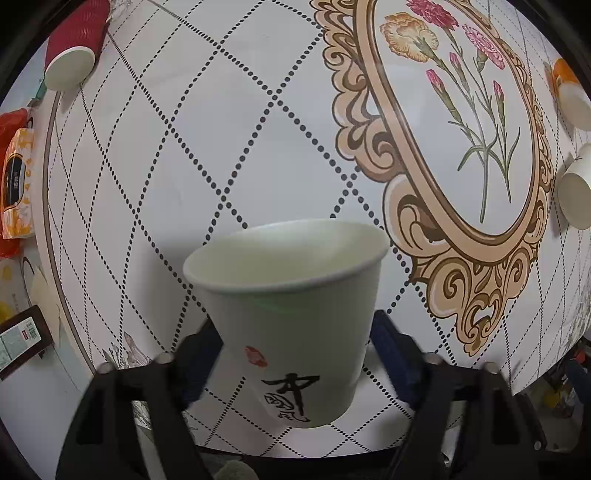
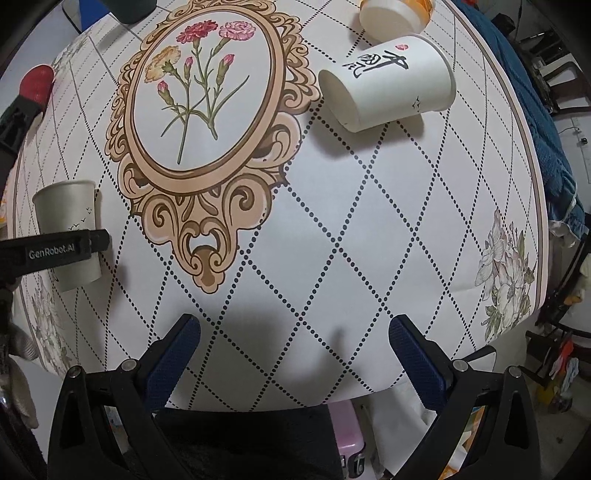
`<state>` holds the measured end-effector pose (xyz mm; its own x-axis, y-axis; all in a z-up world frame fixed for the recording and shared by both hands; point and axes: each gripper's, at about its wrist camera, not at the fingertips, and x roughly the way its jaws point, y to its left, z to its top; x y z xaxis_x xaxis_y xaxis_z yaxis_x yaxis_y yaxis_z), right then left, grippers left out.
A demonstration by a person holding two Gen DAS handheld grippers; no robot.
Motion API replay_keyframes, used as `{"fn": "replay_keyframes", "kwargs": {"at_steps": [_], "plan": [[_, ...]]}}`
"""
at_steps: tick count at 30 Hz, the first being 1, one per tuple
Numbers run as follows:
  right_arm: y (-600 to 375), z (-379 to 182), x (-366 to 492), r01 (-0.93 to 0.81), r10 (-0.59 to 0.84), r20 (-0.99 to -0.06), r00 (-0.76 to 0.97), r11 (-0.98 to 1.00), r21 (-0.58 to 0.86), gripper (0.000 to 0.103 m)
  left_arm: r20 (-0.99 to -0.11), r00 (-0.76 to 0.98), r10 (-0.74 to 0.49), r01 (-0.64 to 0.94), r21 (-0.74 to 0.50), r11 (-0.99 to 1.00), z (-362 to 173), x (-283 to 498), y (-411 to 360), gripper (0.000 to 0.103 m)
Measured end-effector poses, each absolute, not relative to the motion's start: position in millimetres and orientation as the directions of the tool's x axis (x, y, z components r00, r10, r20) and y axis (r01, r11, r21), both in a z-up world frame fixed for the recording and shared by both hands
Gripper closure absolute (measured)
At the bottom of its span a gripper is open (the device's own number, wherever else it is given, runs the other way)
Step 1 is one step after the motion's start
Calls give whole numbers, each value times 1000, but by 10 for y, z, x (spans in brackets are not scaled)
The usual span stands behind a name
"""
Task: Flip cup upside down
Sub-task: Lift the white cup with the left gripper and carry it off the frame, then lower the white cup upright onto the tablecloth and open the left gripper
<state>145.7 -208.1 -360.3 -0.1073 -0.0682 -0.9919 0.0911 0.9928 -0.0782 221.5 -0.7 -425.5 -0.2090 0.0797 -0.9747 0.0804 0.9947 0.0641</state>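
- In the left wrist view, we are gripping a white paper cup (image 1: pixel 291 317) in our left gripper (image 1: pixel 295 354), the two dark fingers pressing on its opposite sides low on the wall.
- The cup is sitting mouth up, tilting slightly, with black brush lettering and a red seal facing the camera, above the patterned tablecloth (image 1: pixel 221 147).
- In the right wrist view, our right gripper (image 2: pixel 293 354) is hovering with its blue-padded fingers spread wide and nothing between them, over the near edge of the table.
- At the left of that view, we are seeing the same cup (image 2: pixel 68 210) clamped by the other tool, whose finger is crossing its side.
- Farther out, a second white cup (image 2: pixel 388 92) with the same lettering is lying on its side, right of the oval flower frame (image 2: pixel 207 103).
- Beyond it, an orange-and-white cup (image 2: pixel 395 14) is lying at the far edge, and a red cup (image 1: pixel 75 44) is lying at the far left.
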Motion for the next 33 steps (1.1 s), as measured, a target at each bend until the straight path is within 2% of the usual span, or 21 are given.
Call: {"fn": "replay_keyframes", "kwargs": {"at_steps": [11,17,23,33], "plan": [[-2013,-3547,1375,88,-69,-993,-95,993,-78,0,-983,-174,59,48,52,997,-3999,2132,26,22],[-1988,-3332,1355,94,-52,-997,-65,994,-58,0,-997,-52,55,29,54,998,-3320,1953,193,22],[-1688,-3000,1287,47,-3,-1000,-10,999,-4,0,-994,27,110,-15,110,994,-2787,1597,577,23],[-888,-2836,1268,-66,43,-999,33,997,41,0,-994,33,108,-159,102,982,-2820,1135,1294,23]]}}
